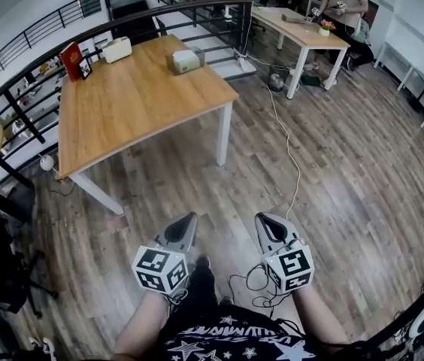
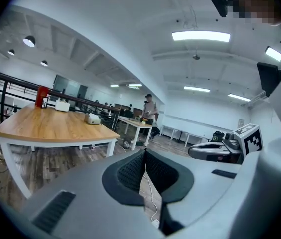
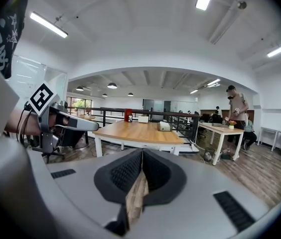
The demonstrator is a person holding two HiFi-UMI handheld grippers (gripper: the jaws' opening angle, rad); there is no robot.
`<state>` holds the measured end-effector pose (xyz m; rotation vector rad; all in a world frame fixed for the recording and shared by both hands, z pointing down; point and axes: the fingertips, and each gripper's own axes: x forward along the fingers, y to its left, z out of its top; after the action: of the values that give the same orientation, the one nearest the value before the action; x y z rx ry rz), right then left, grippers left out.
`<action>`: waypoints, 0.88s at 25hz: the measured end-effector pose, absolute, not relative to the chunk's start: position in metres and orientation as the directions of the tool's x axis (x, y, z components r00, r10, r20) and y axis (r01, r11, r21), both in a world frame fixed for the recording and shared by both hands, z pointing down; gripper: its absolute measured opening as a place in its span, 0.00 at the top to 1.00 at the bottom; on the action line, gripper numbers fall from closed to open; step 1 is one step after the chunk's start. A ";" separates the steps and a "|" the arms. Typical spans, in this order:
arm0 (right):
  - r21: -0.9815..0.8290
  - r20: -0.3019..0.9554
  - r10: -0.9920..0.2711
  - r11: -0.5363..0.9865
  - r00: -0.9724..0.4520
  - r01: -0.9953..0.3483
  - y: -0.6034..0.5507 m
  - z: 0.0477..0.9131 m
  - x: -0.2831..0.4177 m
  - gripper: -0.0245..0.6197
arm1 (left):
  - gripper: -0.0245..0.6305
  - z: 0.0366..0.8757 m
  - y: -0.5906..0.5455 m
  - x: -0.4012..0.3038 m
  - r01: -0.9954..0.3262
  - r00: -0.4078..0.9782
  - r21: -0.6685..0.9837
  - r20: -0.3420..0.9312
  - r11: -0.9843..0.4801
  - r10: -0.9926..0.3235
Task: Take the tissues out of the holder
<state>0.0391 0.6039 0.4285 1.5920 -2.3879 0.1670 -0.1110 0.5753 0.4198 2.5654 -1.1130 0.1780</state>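
The tissue holder (image 1: 185, 60) is a small box with white tissue at its top, standing near the far right edge of the wooden table (image 1: 137, 104). It also shows far off in the left gripper view (image 2: 93, 118) and the right gripper view (image 3: 164, 126). My left gripper (image 1: 189, 218) and right gripper (image 1: 263, 218) hang side by side over the wood floor, well short of the table. Both point toward it. The left gripper (image 2: 145, 151) has its pads together with nothing between them, and so does the right gripper (image 3: 142, 152).
A cream box (image 1: 116, 49) and a red book (image 1: 71, 60) sit at the table's far side by a black railing (image 1: 84, 40). A white cable (image 1: 287, 149) runs across the floor. A person (image 1: 345, 2) stands at a second table (image 1: 302, 28) at the back right.
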 end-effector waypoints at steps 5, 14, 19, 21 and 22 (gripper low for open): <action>0.047 0.283 -0.896 0.369 -0.342 -0.928 0.539 0.425 0.038 0.93 | 0.94 0.419 0.507 -0.111 -0.710 0.704 0.259 0.244 -0.655 -0.667; 0.028 0.270 -0.921 0.298 -0.280 -0.954 0.426 0.410 0.027 0.93 | 0.94 0.411 0.397 -0.131 -0.692 0.721 0.269 0.233 -0.670 -0.652; 0.019 0.287 -0.923 0.272 -0.255 -0.962 0.385 0.411 0.016 0.93 | 0.94 0.412 0.347 -0.147 -0.679 0.734 0.273 0.235 -0.681 -0.638; 0.026 0.300 -0.923 0.259 -0.240 -0.965 0.374 0.413 0.017 0.93 | 0.94 0.413 0.330 -0.151 -0.675 0.738 0.284 0.239 -0.682 -0.631; 0.029 0.309 -0.922 0.254 -0.233 -0.967 0.369 0.414 0.018 0.93 | 0.94 0.413 0.322 -0.151 -0.672 0.740 0.293 0.240 -0.680 -0.628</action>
<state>0.0179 0.3691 0.4138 1.7553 -2.2647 0.2449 -0.1510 0.3224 0.4132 2.5799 -1.0022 0.1693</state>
